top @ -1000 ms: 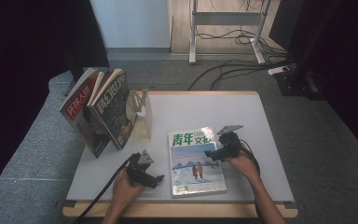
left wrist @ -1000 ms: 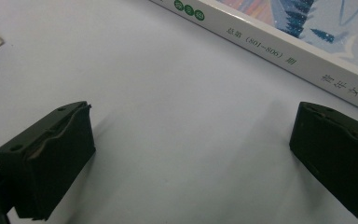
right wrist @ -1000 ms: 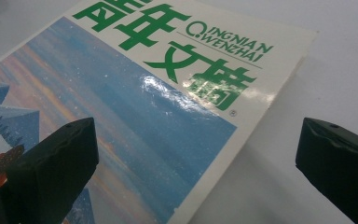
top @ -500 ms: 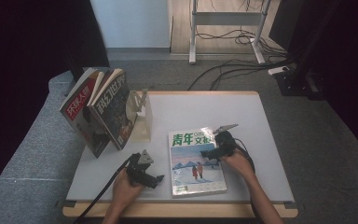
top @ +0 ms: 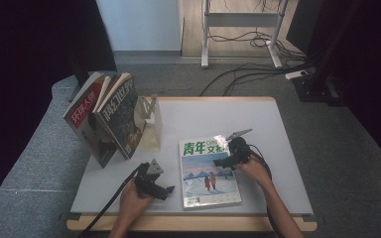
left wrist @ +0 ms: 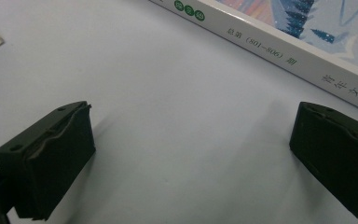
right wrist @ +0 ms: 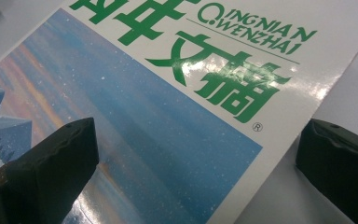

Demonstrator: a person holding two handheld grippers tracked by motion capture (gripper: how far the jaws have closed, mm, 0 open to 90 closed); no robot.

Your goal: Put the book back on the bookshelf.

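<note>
A magazine [top: 208, 171] with green characters and a snowy blue cover lies flat on the white table [top: 268, 129]. My right gripper [top: 217, 162] hangs over its upper right part, open. In the right gripper view one jaw stands over the cover [right wrist: 168, 107] and the other past the magazine's edge, with nothing clamped. My left gripper [top: 171, 190] rests low on the table just left of the magazine, open. In the left gripper view its jaws are wide apart over bare table, and the magazine's spine [left wrist: 279, 51] runs ahead of them.
Two magazines [top: 106, 119] lean upright against a pale bookend stand [top: 151, 124] at the table's left. Grey carpet surrounds the table. Cables [top: 248, 74] and a metal frame [top: 240, 20] lie on the floor beyond the far edge.
My right gripper has moved left from the magazine's right edge to over its upper right part. The left gripper has stayed in place.
</note>
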